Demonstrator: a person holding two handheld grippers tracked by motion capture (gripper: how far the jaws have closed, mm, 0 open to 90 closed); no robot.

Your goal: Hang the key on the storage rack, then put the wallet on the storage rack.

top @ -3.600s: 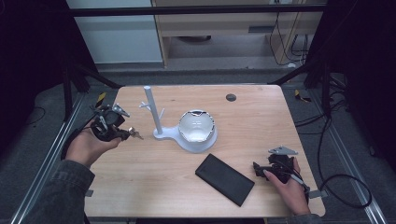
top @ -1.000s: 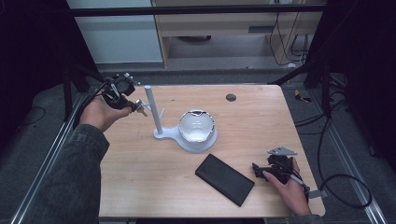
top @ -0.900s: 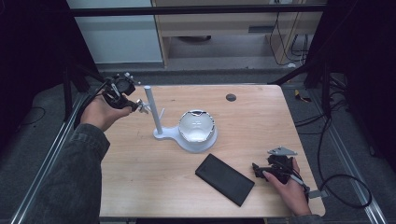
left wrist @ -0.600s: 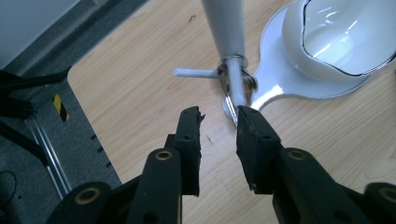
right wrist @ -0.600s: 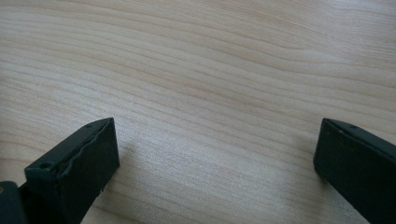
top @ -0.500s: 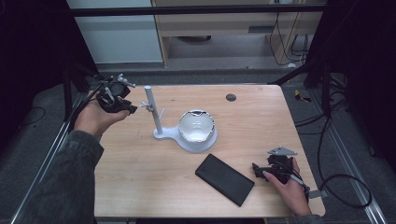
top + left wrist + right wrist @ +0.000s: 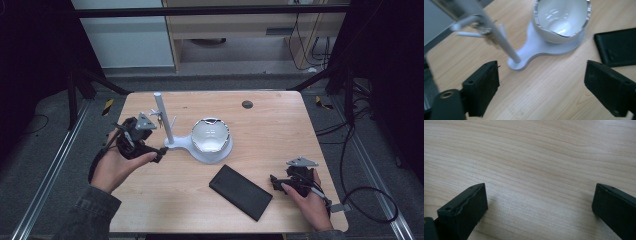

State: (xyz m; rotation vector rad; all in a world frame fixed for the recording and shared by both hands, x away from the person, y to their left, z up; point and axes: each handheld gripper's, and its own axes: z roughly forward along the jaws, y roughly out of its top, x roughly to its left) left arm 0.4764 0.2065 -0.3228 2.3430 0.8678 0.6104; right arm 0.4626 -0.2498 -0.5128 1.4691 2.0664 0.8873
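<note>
A white stand [image 7: 176, 144] has an upright pole [image 7: 163, 119] with short pegs and a white bowl [image 7: 211, 136] on its base. A small metallic trinket [image 7: 159, 116] hangs on a peg. My left gripper [image 7: 159, 146] hovers low, left of the pole's foot. Its jaws have just been opening and stand wide with nothing between them. The left gripper view has the left gripper [image 7: 544, 87], the pole [image 7: 496, 37], the trinket [image 7: 482, 28] and the bowl [image 7: 561, 20]. My right gripper [image 7: 274, 180] rests open on the table at the front right, bare wood between its jaws [image 7: 539, 210].
A flat black case [image 7: 241, 192] lies at the front middle, between the stand and the right gripper, and also shows in the left gripper view [image 7: 616, 47]. A small dark disc [image 7: 247, 104] sits near the table's far edge. Metal frame rails flank the table.
The left gripper came away from the pole's upper pegs, dropping toward the near left, and its jaws opened. The trinket it carried stays on the peg. The right hand kept still.
</note>
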